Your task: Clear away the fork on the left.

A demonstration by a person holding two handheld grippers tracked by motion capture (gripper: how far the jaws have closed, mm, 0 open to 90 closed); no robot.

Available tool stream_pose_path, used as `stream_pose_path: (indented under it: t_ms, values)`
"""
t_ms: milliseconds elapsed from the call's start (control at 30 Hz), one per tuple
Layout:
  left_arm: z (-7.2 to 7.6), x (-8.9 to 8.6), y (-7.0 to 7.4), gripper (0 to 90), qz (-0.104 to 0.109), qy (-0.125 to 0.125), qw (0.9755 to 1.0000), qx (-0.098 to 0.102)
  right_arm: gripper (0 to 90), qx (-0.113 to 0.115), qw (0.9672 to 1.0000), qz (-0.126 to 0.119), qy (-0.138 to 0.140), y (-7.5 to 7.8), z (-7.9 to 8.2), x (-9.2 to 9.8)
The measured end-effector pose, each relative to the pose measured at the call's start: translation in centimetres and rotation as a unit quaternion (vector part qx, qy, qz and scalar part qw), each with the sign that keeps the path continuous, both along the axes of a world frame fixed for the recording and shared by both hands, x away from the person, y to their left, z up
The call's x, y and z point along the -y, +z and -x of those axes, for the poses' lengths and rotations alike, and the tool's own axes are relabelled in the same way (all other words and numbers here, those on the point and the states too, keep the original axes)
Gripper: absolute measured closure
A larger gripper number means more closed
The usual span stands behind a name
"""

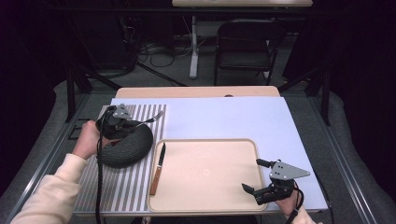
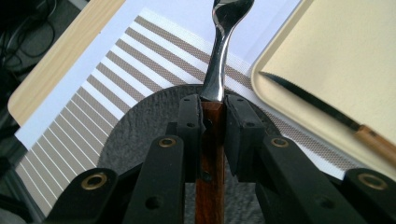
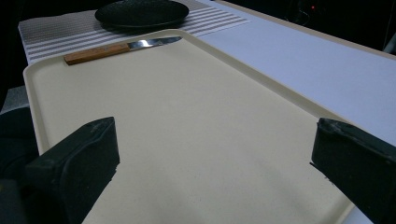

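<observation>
My left gripper (image 1: pixel 138 123) (image 2: pixel 213 116) is shut on the wooden handle of a fork (image 1: pixel 152 118) (image 2: pixel 217 70), which hangs over the far edge of a dark round plate (image 1: pixel 126 147) (image 2: pixel 140 130). Its metal end points toward the far right. The plate rests on a striped mat (image 1: pixel 116 186) (image 2: pixel 93 93). A wood-handled knife (image 1: pixel 159 168) (image 2: pixel 327 114) (image 3: pixel 112 50) lies across the left rim of a beige tray (image 1: pixel 205 172) (image 3: pixel 187 116). Over the tray's front right corner my right gripper (image 1: pixel 251 174) (image 3: pixel 215 144) stands open with nothing between its jaws.
A white sheet (image 1: pixel 224 116) covers the table under the mat and tray. Beyond the table's far edge stand a black folding chair (image 1: pixel 247 46) and a white table leg (image 1: pixel 194 46), with cables on the floor.
</observation>
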State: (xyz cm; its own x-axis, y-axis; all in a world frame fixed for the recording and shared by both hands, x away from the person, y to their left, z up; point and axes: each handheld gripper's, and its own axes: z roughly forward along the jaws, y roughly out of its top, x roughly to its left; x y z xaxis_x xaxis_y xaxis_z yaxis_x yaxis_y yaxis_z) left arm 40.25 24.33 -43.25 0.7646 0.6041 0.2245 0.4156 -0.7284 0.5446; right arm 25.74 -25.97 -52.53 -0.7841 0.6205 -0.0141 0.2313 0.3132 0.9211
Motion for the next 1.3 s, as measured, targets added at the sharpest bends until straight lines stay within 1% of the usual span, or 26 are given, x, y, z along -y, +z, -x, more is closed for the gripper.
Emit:
stream_pose_path:
  t_ms: [267, 433, 600, 700, 800, 933, 1000, 1100, 1233, 1300]
  values:
    - [1.6, 1.2, -0.1, 77.1, 0.005, 0.019, 0.9997, -0.014, 0.1, 0.000, 1.0000, -0.001, 0.000, 0.0, 0.0, 0.0]
    - [2.4, 1.7, -0.1, 77.1, 0.018, 0.038, 0.9988, -0.025, 0.1, 0.000, 1.0000, -0.001, 0.000, 0.0, 0.0, 0.0]
    - [3.2, 2.3, -0.3, 77.1, 0.021, 0.053, 0.9978, -0.035, 0.1, 0.000, 1.0000, -0.001, 0.000, 0.0, 0.0, 0.0]
    - [3.7, 2.7, -0.6, 77.1, 0.024, 0.056, 0.9971, -0.046, 0.1, 0.000, 1.0000, -0.002, 0.000, 0.0, 0.0, 0.0]
    - [4.2, 3.1, -0.7, 77.2, 0.030, 0.061, 0.9964, -0.051, 0.2, 0.000, 1.0000, -0.002, 0.001, 0.0, 0.0, 0.0]
    - [4.8, 3.7, -0.7, 77.2, 0.032, 0.062, 0.9958, -0.059, 0.2, 0.000, 1.0000, -0.003, 0.001, 0.0, 0.0, 0.0]
    - [5.1, 4.0, -0.7, 77.2, 0.038, 0.063, 0.9953, -0.063, 0.2, 0.000, 1.0000, -0.003, 0.001, 0.0, 0.0, 0.0]
    - [5.5, 4.5, -0.8, 77.1, 0.038, 0.062, 0.9948, -0.072, 0.2, 0.000, 1.0000, -0.003, 0.001, 0.1, 0.0, 0.0]
    - [5.8, 5.1, -1.1, 77.1, 0.042, 0.062, 0.9938, -0.082, 0.2, 0.000, 1.0000, -0.003, 0.001, 0.1, 0.0, 0.0]
    - [5.9, 5.4, -1.4, 77.1, 0.048, 0.061, 0.9925, -0.095, 0.2, 0.000, 1.0000, -0.004, 0.002, 0.1, 0.0, 0.0]
